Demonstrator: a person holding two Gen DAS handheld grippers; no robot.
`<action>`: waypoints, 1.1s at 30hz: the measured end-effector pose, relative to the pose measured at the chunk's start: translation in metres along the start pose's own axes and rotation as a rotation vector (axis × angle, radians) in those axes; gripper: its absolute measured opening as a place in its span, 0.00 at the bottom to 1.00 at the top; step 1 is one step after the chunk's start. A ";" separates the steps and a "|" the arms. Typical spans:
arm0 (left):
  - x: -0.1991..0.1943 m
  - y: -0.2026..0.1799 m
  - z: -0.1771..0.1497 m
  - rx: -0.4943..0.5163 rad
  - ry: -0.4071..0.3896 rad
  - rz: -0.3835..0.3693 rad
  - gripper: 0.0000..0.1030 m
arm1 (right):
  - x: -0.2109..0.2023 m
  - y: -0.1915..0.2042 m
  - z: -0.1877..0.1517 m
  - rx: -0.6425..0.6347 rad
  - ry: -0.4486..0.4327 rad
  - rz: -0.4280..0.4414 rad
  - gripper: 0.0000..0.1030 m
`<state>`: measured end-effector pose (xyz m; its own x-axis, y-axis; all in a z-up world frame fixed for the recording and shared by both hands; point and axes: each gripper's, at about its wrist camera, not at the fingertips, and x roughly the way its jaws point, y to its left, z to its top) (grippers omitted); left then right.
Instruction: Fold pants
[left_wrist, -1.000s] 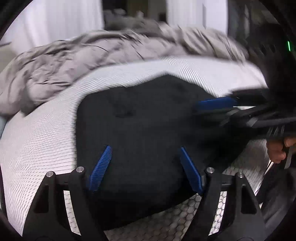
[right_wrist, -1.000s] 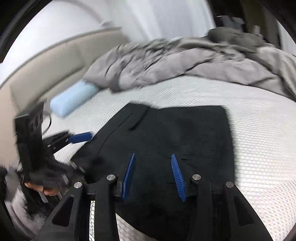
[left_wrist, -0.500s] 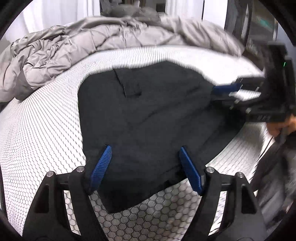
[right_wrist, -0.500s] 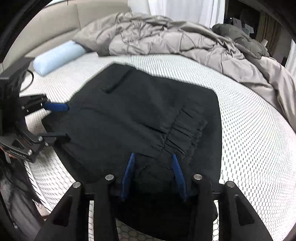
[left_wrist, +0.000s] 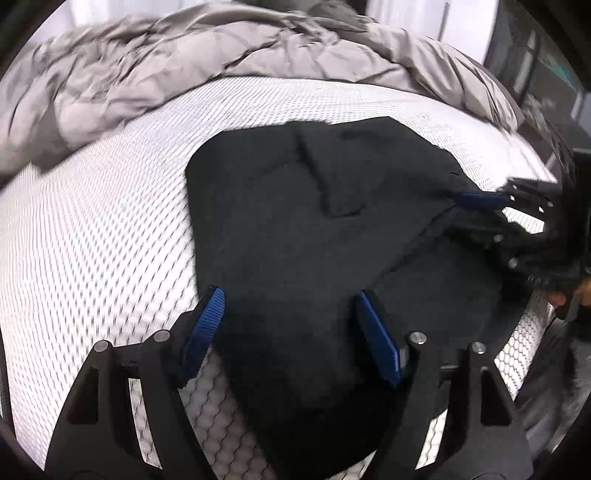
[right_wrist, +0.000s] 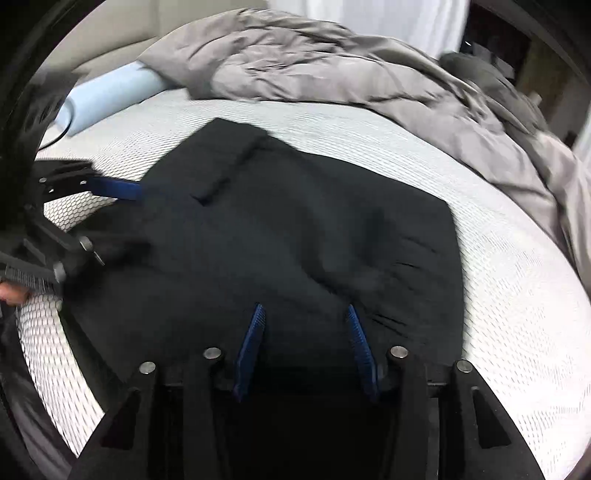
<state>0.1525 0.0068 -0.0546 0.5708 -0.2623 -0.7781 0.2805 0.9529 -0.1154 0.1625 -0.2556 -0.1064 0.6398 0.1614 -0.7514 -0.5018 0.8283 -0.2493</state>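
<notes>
black tongs (left_wrist: 288, 325) with ribbed blue pads (left_wrist: 207, 321) and silver screws (left_wrist: 416, 336).

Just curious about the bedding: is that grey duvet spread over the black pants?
No, the grey duvet lies bunched at the far side of the mattress, clear of the black pants.

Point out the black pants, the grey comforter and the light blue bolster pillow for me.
black pants (right_wrist: 295, 229), right wrist view, flat middle of the fabric.
grey comforter (right_wrist: 314, 62), right wrist view, crumpled middle.
light blue bolster pillow (right_wrist: 110, 96), right wrist view, its rounded side.
</notes>
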 end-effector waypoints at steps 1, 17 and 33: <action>-0.004 0.003 -0.002 -0.012 -0.006 0.005 0.70 | -0.004 -0.003 -0.001 0.010 -0.010 0.021 0.45; 0.033 0.023 0.047 -0.005 0.026 -0.003 0.71 | 0.039 0.010 0.043 0.018 0.028 0.005 0.47; 0.051 0.020 0.077 0.008 0.017 0.006 0.66 | 0.071 0.021 0.071 0.059 0.025 0.014 0.50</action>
<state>0.2461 0.0012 -0.0490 0.5595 -0.2540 -0.7889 0.2837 0.9531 -0.1056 0.2382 -0.1884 -0.1215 0.6178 0.1598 -0.7699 -0.4745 0.8565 -0.2030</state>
